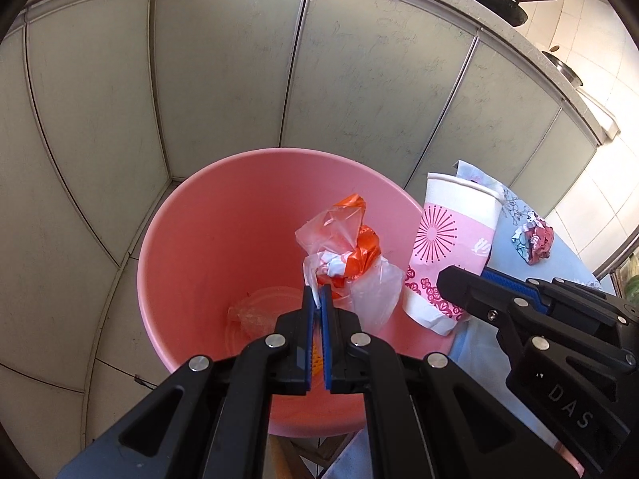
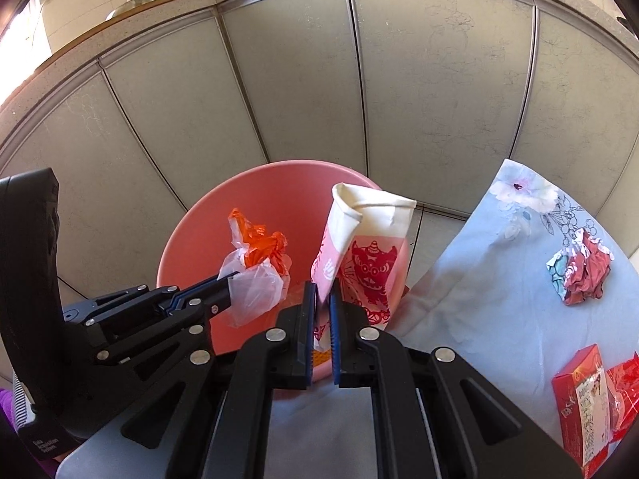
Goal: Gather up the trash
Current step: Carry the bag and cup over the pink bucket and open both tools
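A pink bin [image 1: 191, 263] [image 2: 279, 183] stands on the floor beside the table. My left gripper [image 1: 317, 293] [image 2: 229, 279] is shut on a crumpled orange and clear plastic bag [image 1: 351, 251] [image 2: 259, 263], holding it over the bin's mouth. My right gripper [image 2: 323, 293] [image 1: 447, 283] is shut on the lower end of a flattened pink and white paper cup [image 2: 359, 247] [image 1: 451, 247], held at the bin's right rim. A clear plastic lid [image 1: 259, 307] lies at the bottom of the bin.
A blue floral tablecloth [image 2: 479, 271] covers the table on the right, with a crumpled red and white wrapper [image 2: 583, 275] [image 1: 535, 239] and red cartons [image 2: 587, 403] on it. Grey cabinet doors [image 1: 223, 80] stand behind the bin. A pan [image 1: 491, 0] sits on the counter.
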